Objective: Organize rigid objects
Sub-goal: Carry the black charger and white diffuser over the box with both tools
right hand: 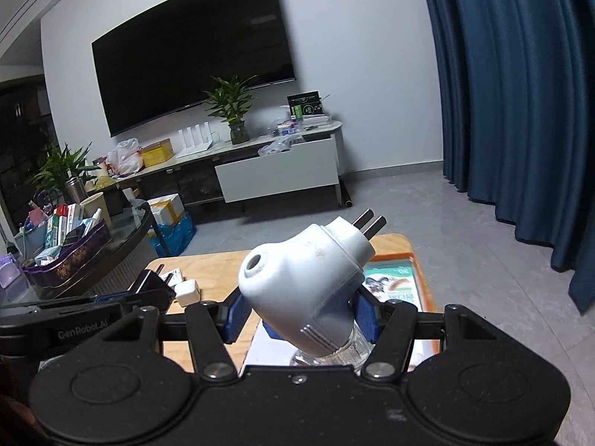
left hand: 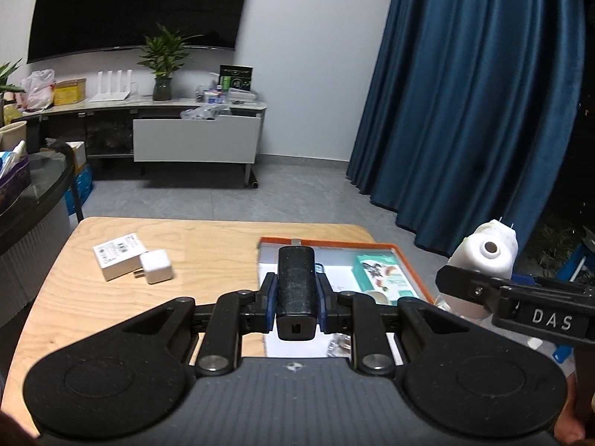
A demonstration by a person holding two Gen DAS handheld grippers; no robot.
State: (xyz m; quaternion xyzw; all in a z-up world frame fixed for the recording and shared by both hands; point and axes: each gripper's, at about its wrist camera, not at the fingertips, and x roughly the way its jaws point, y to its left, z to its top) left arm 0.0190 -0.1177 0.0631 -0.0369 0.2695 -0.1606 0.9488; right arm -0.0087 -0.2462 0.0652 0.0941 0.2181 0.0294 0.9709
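Observation:
My left gripper (left hand: 296,291) is shut on a black charger block (left hand: 295,282), held above the orange-rimmed tray (left hand: 409,260) on the wooden table (left hand: 93,304). My right gripper (right hand: 303,312) is shut on a white plug-in mosquito repeller (right hand: 301,290) with a clear bottle below and two prongs pointing up; it also shows in the left wrist view (left hand: 483,260), to the right of the tray. A white flat adapter (left hand: 119,254) and a small white cube charger (left hand: 157,265) lie on the table's left side. The cube charger also shows in the right wrist view (right hand: 187,291).
The tray holds a green-and-white packet (left hand: 383,273) and white paper. A dark round glass table (right hand: 122,245) with a basket of boxes stands left. A TV stand (left hand: 193,137) and blue curtain (left hand: 465,111) are beyond the table's far edge.

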